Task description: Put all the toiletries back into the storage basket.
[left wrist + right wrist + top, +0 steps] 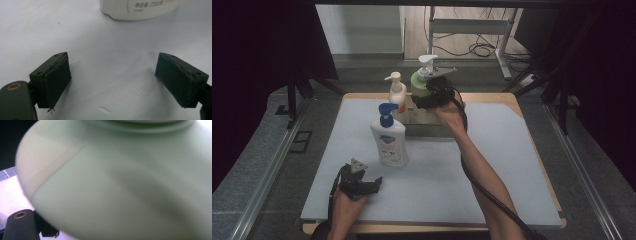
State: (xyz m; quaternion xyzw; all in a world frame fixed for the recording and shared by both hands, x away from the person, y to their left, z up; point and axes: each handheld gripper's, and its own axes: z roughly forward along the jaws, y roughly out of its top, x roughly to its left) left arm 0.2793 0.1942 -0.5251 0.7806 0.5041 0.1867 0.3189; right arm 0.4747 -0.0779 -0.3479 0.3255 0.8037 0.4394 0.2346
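Pale green pump bottle (418, 82) with white pump head, upright, at the far middle of the table (512, 165), just beside a small white-and-orange pump bottle (397, 94), its blurred green body close up in the right gripper view.

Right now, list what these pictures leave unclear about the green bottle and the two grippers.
- Right gripper: in the high view it is at the green bottle, but its jaws are hidden behind its body; the right gripper view is too close and blurred to show a grasp.
- Green bottle: label and base are cut off in the right gripper view.
- White bottle: the top edge of the left gripper view cuts it off.
- Left gripper: open over the mat.
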